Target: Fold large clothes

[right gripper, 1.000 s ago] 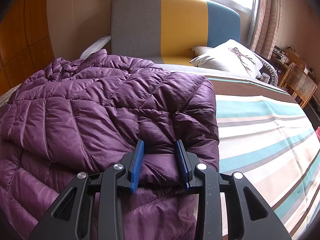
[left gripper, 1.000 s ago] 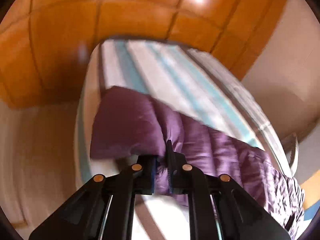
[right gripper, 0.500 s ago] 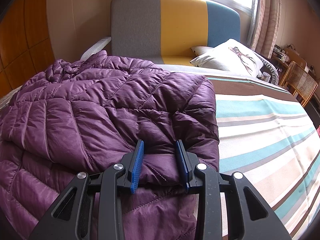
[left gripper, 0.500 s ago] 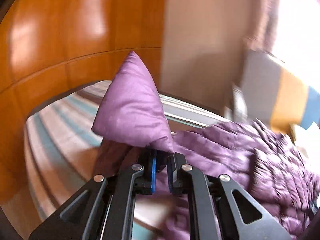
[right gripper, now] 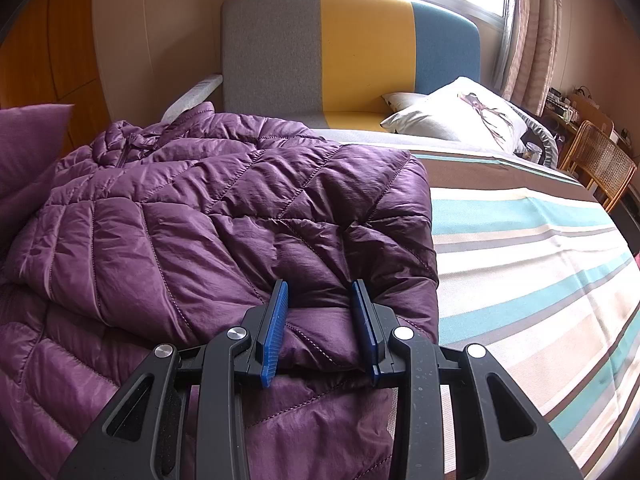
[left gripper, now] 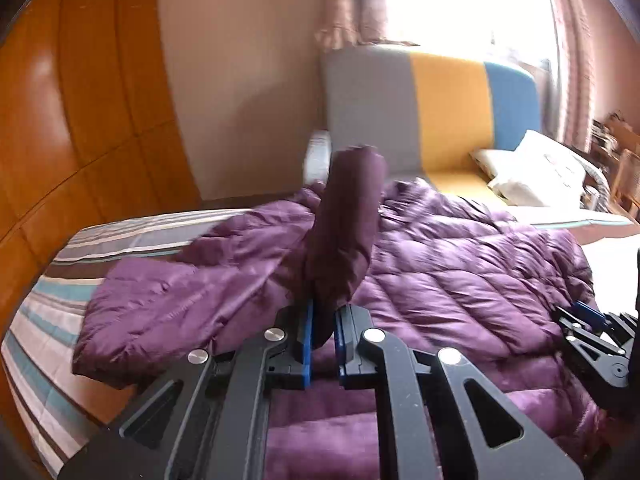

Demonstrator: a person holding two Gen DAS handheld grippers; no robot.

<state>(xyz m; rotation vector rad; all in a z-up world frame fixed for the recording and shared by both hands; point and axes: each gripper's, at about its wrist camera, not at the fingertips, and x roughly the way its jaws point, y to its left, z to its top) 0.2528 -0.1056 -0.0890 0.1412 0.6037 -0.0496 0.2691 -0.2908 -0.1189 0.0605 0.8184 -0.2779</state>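
Note:
A purple quilted down jacket (right gripper: 192, 208) lies spread on the striped bed. My left gripper (left gripper: 322, 320) is shut on the jacket's sleeve end (left gripper: 344, 224), which stands up above the jaws over the jacket's body (left gripper: 460, 264). My right gripper (right gripper: 320, 304) is shut on a thick folded edge of the jacket near its right side; the puffy fabric bulges between the blue pads (right gripper: 276, 320). In the left wrist view the right gripper (left gripper: 588, 320) shows at the far right, on the jacket's edge. The raised sleeve (right gripper: 28, 140) shows at the left rim of the right wrist view.
The striped bedcover (right gripper: 520, 264) stretches right of the jacket. A grey, yellow and blue headboard (right gripper: 360, 48) and a white pillow (right gripper: 460, 116) stand at the back. A wicker chair (right gripper: 600, 164) is at the right; wooden panelling (left gripper: 60, 120) is at the left.
My left gripper has swung round with the sleeve, from facing the wooden wall to facing the headboard, and carried the sleeve over the jacket. The right gripper has kept still.

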